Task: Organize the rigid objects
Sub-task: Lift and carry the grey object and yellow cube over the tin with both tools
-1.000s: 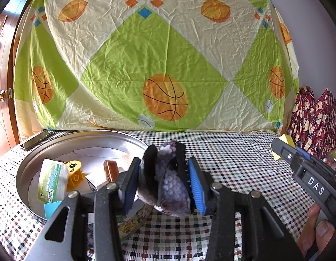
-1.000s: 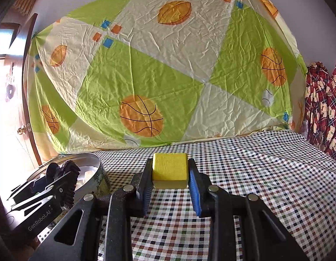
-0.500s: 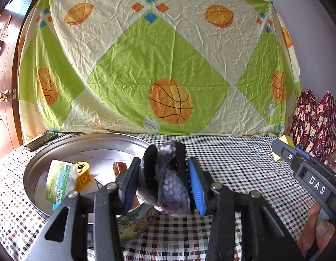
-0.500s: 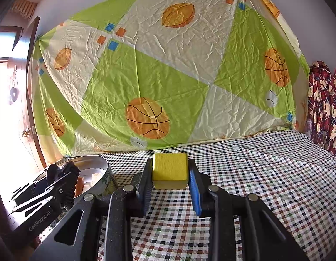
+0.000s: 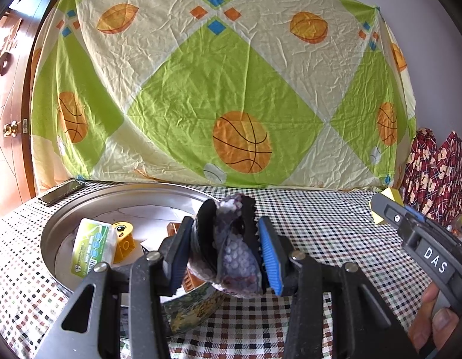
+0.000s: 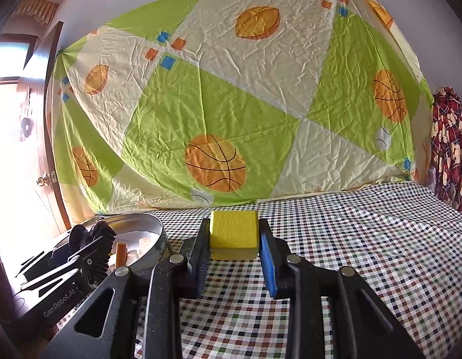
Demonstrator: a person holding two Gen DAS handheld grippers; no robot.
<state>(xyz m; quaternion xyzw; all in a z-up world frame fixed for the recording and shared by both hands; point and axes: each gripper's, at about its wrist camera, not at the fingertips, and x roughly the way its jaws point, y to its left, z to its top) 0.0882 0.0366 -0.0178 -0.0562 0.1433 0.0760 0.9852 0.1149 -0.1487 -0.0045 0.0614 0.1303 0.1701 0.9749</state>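
Both tools point slightly downward, left tool [image 5: 225,254] and right tool [image 6: 234,239] each clamped on a load.

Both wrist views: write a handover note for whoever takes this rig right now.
Left gripper: shut on a dark hair clip, at the tin's near rim.
Right gripper: shut on a yellow block, above the checked cloth, right of the tin.
Done: a green-labelled pack, a yellow face brick and an orange piece lie in the tin.
Left: release clip and block into the tin.
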